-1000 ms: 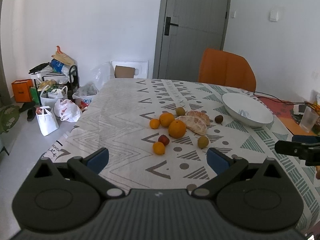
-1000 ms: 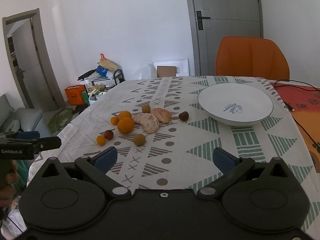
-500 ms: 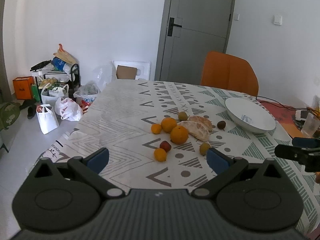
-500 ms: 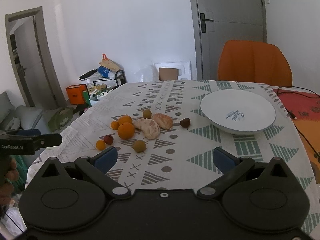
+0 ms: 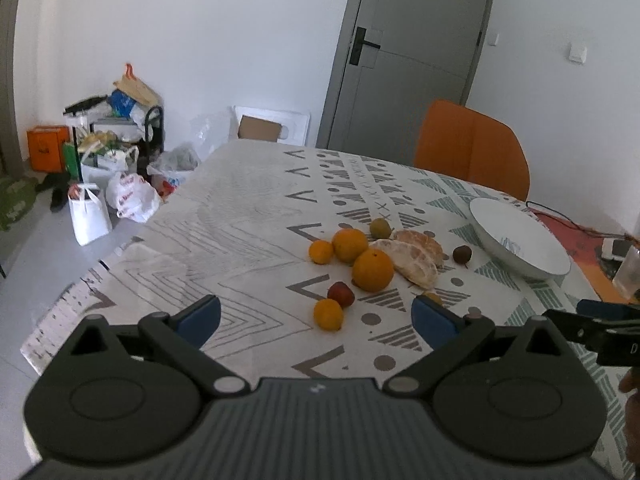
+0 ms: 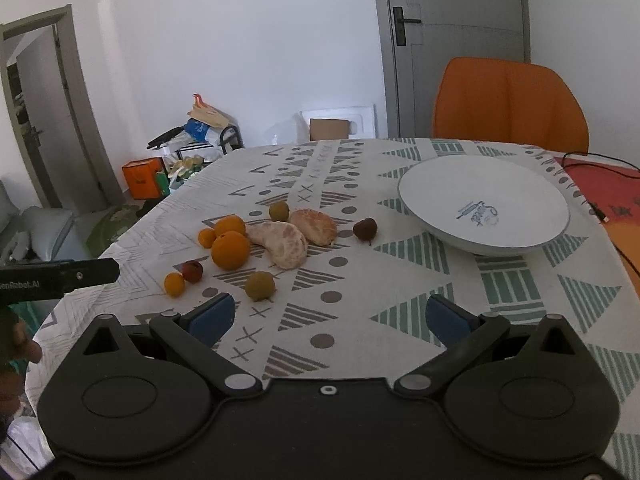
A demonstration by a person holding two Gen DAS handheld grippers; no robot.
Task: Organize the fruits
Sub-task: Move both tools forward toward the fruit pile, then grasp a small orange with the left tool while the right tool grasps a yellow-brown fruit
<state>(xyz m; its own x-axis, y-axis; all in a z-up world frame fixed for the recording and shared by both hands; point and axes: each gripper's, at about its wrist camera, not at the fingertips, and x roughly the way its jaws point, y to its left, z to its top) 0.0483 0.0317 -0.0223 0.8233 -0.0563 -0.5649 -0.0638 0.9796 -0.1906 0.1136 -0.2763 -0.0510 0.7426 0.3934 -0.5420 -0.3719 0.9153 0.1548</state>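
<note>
Blue-padded fingers of the left gripper (image 5: pixel 316 316) and right gripper (image 6: pixel 328 316) stand apart, empty. Beyond them, small orange, red and green fruits (image 6: pixel 230 250) lie on the patterned counter (image 6: pixel 400 280); farther right, the white ceramic bowl (image 6: pixel 520 240) holds nothing, so sorting seems unstarted.

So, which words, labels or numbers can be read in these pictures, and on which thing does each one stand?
"enRobot.AI": white print on the side of the left tool, seen from the right wrist view; its first letter is cut off at the picture's edge.
"D": one white letter on the right tool, the rest out of frame.
Blue mark inside the white bowl: too small to read.
Red print on the white plastic bag on the floor: blurred, unreadable.
</note>
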